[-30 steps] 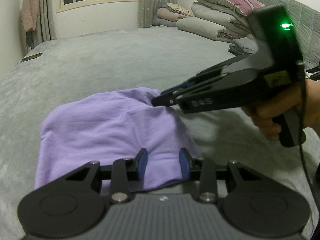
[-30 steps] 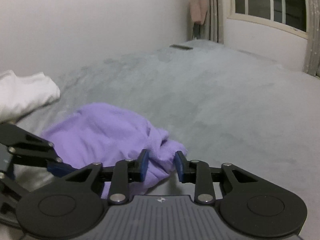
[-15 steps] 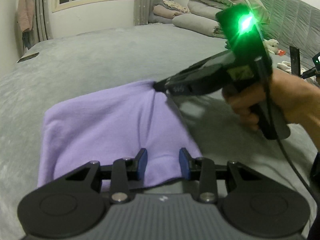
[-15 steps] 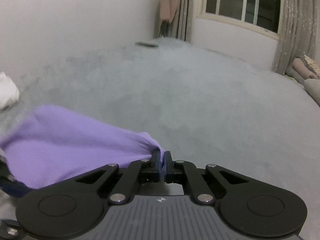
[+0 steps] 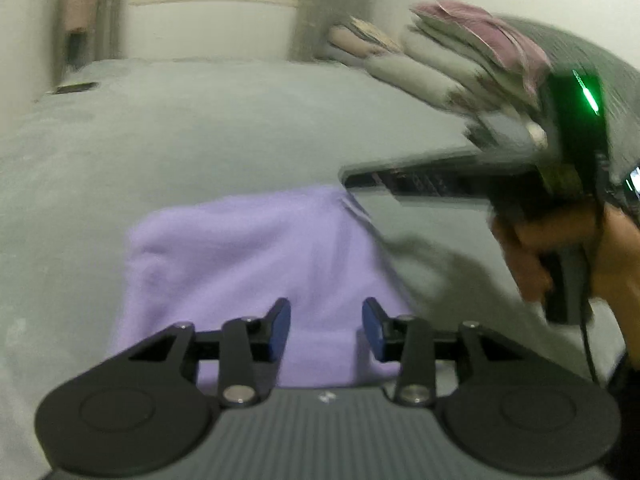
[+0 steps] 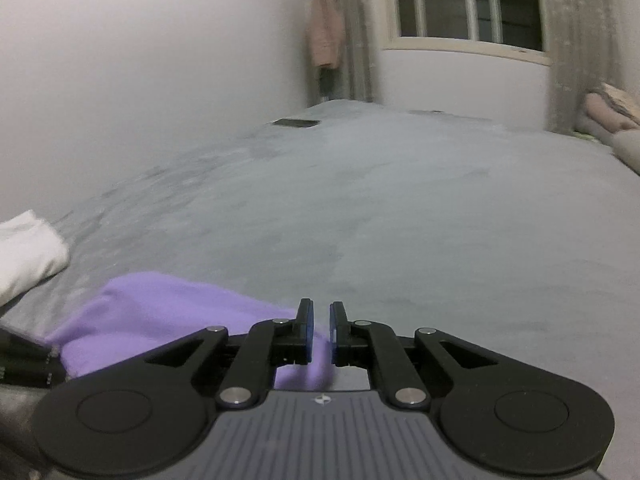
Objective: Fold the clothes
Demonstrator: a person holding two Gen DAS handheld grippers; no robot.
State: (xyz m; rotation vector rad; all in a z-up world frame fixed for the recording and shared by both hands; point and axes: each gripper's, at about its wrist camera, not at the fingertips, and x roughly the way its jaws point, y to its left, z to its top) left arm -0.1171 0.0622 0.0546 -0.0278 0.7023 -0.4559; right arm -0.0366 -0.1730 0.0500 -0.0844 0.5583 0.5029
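Fold step judged near completion: purple garment [image 5: 256,272] lies folded at near edge of grey bed [image 5: 200,128], left gripper [image 5: 326,330] held wide open above it, right gripper [image 6: 319,322] narrowly parted, holding nothing; smoothing required next.

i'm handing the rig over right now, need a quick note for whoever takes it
Left claw: open, hovering over the near edge of the purple cloth, holding nothing.
Right claw: parted by a narrow gap at the cloth's far right corner; no fabric visibly pinched between the pads.
Cloth: lies on the grey bed as a roughly rectangular folded bundle. A white folded item sits beside it.
Done: cloth looks folded at least once.
Left: probably one more fold or smoothing, then set it by the white item.
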